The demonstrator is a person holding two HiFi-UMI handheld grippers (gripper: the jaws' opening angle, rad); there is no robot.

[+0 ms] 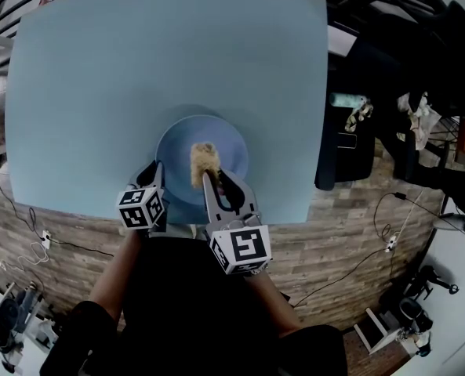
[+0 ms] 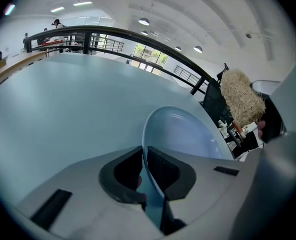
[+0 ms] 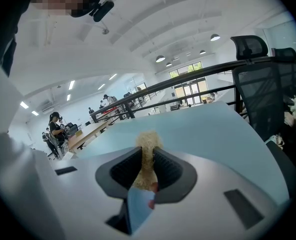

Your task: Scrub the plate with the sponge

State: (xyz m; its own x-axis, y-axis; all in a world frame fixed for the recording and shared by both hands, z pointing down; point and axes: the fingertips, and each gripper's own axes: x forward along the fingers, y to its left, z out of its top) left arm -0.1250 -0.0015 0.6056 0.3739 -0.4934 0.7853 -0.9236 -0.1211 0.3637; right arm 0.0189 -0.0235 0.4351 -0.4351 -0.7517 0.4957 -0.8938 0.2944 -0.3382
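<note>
We've got left gripper (image 2: 144, 165) pinching plate (image 1: 226, 142) rim at 8 o'clock; plate sits by table's (image 1: 122, 61) 6 o'clock edge. Right gripper (image 3: 148, 160) clamps sponge (image 1: 203, 160) over plate centre. Open tabletop toward 12; chair (image 3: 260, 86) off-table at 3.

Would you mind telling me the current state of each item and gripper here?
plate: rim clamped by the left gripper.
sponge: pinched in the right gripper, over the plate.
left gripper: shut on plate.
right gripper: shut on sponge.

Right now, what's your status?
Left gripper shut on plate rim. Right gripper shut on sponge, over the plate's middle. Nothing in the way.
</note>
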